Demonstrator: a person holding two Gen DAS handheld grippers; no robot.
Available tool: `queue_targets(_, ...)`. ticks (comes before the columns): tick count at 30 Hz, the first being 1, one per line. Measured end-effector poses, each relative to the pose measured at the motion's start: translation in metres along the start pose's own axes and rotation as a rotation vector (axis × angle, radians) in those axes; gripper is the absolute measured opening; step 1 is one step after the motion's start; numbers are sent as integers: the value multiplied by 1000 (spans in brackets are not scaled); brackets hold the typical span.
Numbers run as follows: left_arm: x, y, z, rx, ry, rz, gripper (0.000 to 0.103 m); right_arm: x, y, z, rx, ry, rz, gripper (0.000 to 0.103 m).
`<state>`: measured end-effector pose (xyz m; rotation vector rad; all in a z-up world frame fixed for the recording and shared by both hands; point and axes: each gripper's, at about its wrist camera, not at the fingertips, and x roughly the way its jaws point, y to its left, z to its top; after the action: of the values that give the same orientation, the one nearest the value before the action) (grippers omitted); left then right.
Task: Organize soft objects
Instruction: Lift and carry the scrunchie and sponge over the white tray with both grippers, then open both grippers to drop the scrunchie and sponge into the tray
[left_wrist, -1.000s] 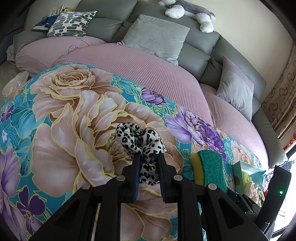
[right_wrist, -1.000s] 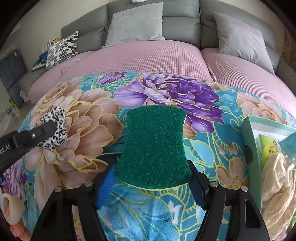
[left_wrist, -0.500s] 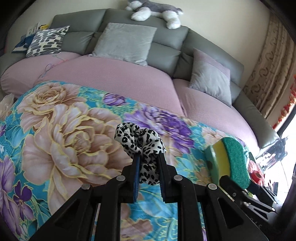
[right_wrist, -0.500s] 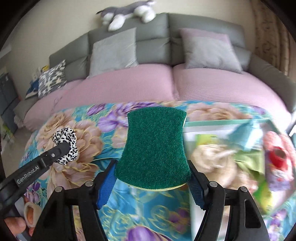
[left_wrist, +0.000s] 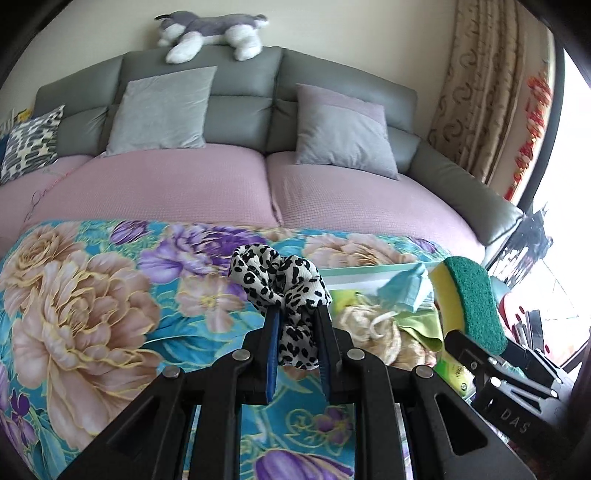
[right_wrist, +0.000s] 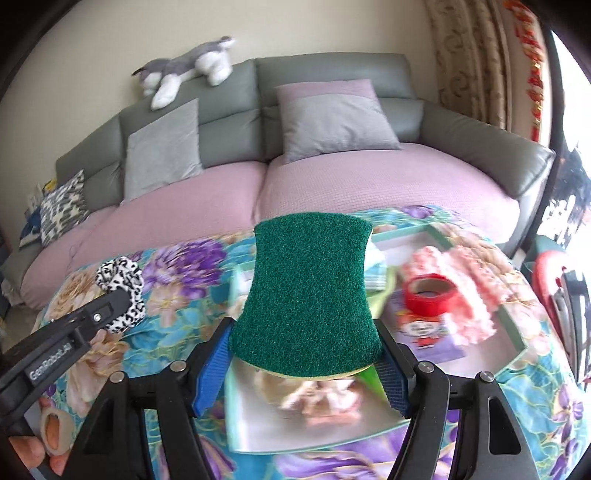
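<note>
- Your left tool (left_wrist: 297, 354) is pinching the leopard-print scrunchie (left_wrist: 280, 280), held up above the floral blanket (left_wrist: 92, 314), just left of the box.
- Your right tool (right_wrist: 301, 363) is clamped across the sides of the green-and-yellow scouring sponge (right_wrist: 308, 295), which hangs over the near part of the mint-green box (right_wrist: 517, 343).
- Already in the box: a cream lace piece (left_wrist: 369, 328), a pink knitted piece (right_wrist: 469, 280), a red tape roll (right_wrist: 428, 295) and light-blue cloth (left_wrist: 406, 288).
- By my reading you're well along: both items are lifted, neither is dropped in yet.
- What's left: let go of the sponge, then the scrunchie, inside the box.
</note>
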<state>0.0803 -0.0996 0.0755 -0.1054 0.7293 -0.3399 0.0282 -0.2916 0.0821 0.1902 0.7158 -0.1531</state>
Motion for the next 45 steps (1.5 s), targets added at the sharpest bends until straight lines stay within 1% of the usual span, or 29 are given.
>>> queue_targets(2,4,-14,-1,30,6,-3,19,-5,-20,2,38,-18,-16,74)
queue_targets(5,8,-36,-2,74,13,-14,19,-10,-52,5,89,-54,-81,74)
queue_targets(9,11,-61,-4,114,8,-45,19,-12,-93,2,163,-56,-150,74)
queue_targets(12,17,-80,-7,141,20,-68,19,-12,-114,-1,183,-50,-177,74)
queue_targets(15,25,-96,-12,167,36,-84,19,-8,-126,-4,198,-44,-174,74)
queue_targets(19,36,-108,-19,192,63,-96,19,-2,-126,-7,191,-26,-165,74)
queue_targets(22,46,-111,-24,202,88,-96,19,7,-122,-11,187,5,-163,74)
queue_targets(29,71,-105,-35,190,154,-74,20,25,-120,-19,182,62,-157,74)
queue_targets(36,80,-100,-42,182,185,-55,20,36,-105,-22,128,86,-144,74)
queue_targets(39,81,-100,-42,180,190,-55,21,39,-102,-23,111,97,-154,74)
queue_targets(43,80,-102,-42,185,196,-57,24,38,-102,-22,109,103,-159,75)
queue_targets(44,78,-102,-41,183,198,-65,26,37,-102,-22,108,102,-166,75)
queue_targets(45,77,-102,-41,181,200,-69,33,36,-102,-21,107,102,-172,75)
